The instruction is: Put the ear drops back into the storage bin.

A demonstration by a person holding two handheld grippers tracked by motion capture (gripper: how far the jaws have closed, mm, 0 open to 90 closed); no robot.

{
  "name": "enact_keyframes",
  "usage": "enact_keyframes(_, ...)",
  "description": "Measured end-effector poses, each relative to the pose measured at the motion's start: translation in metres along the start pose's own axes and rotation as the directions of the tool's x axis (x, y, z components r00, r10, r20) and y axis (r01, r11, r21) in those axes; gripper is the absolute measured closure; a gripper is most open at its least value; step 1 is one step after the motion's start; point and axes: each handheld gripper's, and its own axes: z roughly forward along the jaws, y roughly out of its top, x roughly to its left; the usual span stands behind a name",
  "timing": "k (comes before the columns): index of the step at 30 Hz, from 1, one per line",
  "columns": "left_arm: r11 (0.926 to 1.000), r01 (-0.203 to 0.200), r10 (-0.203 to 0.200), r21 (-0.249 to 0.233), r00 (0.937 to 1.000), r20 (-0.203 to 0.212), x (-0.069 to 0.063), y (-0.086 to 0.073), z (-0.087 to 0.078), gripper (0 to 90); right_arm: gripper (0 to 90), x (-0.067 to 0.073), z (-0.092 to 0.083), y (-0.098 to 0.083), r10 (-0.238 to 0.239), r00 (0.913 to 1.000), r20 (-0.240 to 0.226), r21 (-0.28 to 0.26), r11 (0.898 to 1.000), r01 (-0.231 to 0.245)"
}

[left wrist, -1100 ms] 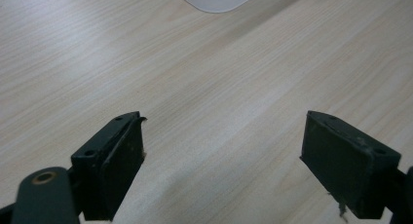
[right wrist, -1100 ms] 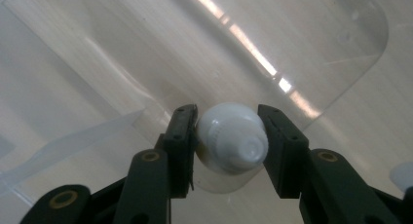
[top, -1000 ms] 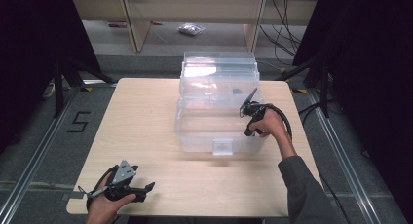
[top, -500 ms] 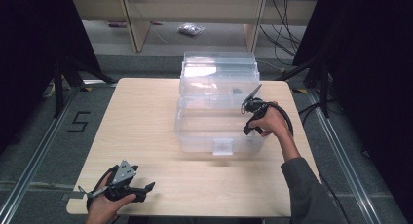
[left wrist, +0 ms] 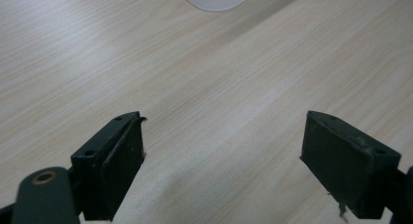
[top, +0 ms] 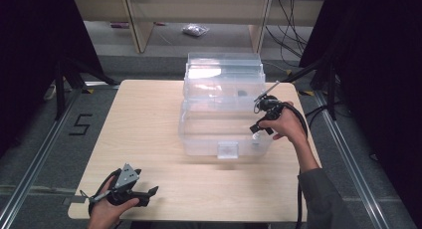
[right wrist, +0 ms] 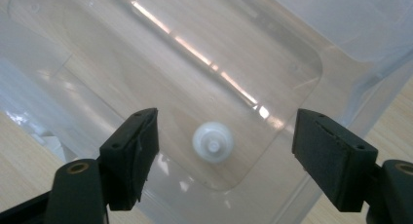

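The right tongs [top: 257, 132] hang over the near right corner of the clear bin [top: 224, 114] on the surface [top: 144, 114], jaws wide apart and just opened further, gripping nothing. In the right gripper view a small white cap [right wrist: 213, 142] lies on the bin's floor below the gap between the 2 jaws – free of both and near a rounded corner of the bin [right wrist: 185, 63]. The left tongs [top: 149, 193] rest at the near left edge of the surface, well apart from the bin – jaws spread, with bare wood [left wrist: 219, 87] between them.
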Motion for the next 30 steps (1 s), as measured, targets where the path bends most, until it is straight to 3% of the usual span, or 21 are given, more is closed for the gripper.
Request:
enact_keyframes(9, 0.9998, 0.010, -0.010, -0.016, 0.9999, 0.005, 0.000, 0.000, 0.000, 15.0, 24.7, 0.006, -0.012, -0.005, -0.014, 0.9999, -0.001, -0.053, 0.998, 0.013)
enact_keyframes(13, 1.0000, 0.003, -0.003, -0.005, 1.0000, -0.007, 0.000, 0.000, 0.001, 15.1, 24.7, 0.010, -0.013, -0.005, -0.009, 0.9999, -0.006, -0.042, 0.999, 0.009)
enact_keyframes(15, 0.9999, 0.013, -0.013, -0.010, 0.9999, 0.008, 0.000, 0.000, 0.000, 15.0, 24.2, 0.010, -0.013, -0.004, -0.016, 0.9998, -0.011, -0.039, 0.999, 0.016)
enact_keyframes(20, 0.9999, 0.010, -0.010, -0.004, 0.9998, 0.019, 0.000, 0.001, -0.001, 15.1, 23.7, 0.014, -0.013, -0.007, -0.001, 1.0000, -0.010, -0.056, 0.998, 0.001)
enact_keyframes(27, 0.9998, 0.019, -0.018, -0.011, 0.9997, 0.014, -0.001, 0.000, 0.000, 15.1, 23.8, 0.016, -0.014, -0.014, -0.026, 0.9995, -0.020, -0.097, 0.995, 0.024)
enact_keyframes(29, 0.9997, 0.016, -0.016, -0.015, 0.9998, 0.008, 0.000, 0.000, 0.000, 15.1, 23.8, 0.016, -0.014, -0.017, -0.005, 1.0000, -0.008, -0.092, 0.996, 0.005)
enact_keyframes(30, 0.9999, 0.011, -0.011, 0.003, 0.9997, 0.024, 0.001, 0.001, -0.002, 15.1, 23.8, 0.016, -0.014, -0.018, -0.013, 0.9998, -0.012, -0.103, 0.995, 0.012)
